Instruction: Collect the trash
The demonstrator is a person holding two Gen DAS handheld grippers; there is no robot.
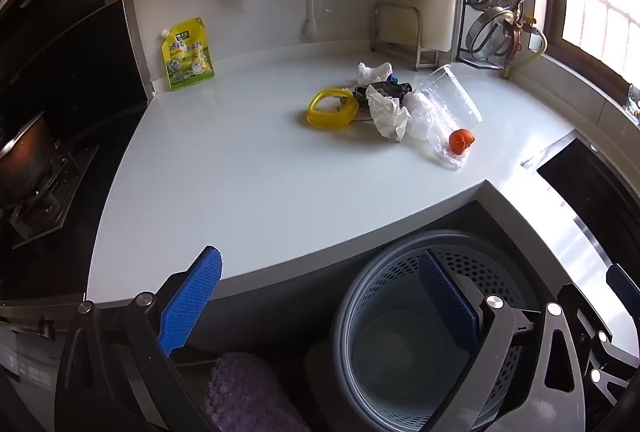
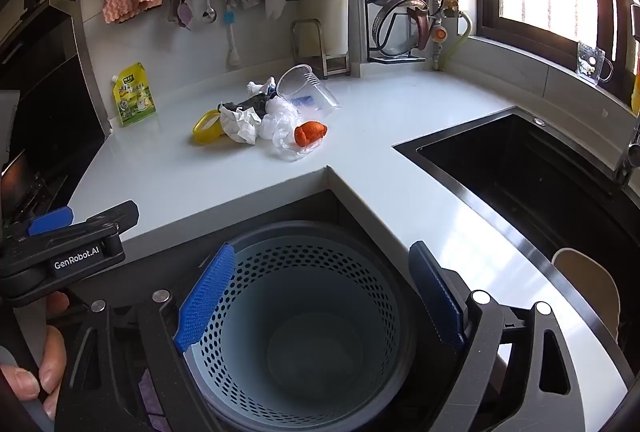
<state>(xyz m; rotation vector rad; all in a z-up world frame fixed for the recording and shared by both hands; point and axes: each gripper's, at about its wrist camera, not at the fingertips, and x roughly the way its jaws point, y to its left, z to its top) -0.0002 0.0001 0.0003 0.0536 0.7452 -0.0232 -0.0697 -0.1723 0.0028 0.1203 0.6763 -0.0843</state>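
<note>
Both hand-held grippers, left and right, gape empty, partly hiding the bin.

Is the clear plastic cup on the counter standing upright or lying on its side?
Lying on its side. In the right wrist view the clear plastic cup rests on the counter with its open mouth facing sideways.

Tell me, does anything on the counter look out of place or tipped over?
Yes. A clear plastic cup lies on its side beside crumpled paper, a plastic bag and an orange scrap, heaped mid-counter.
</note>
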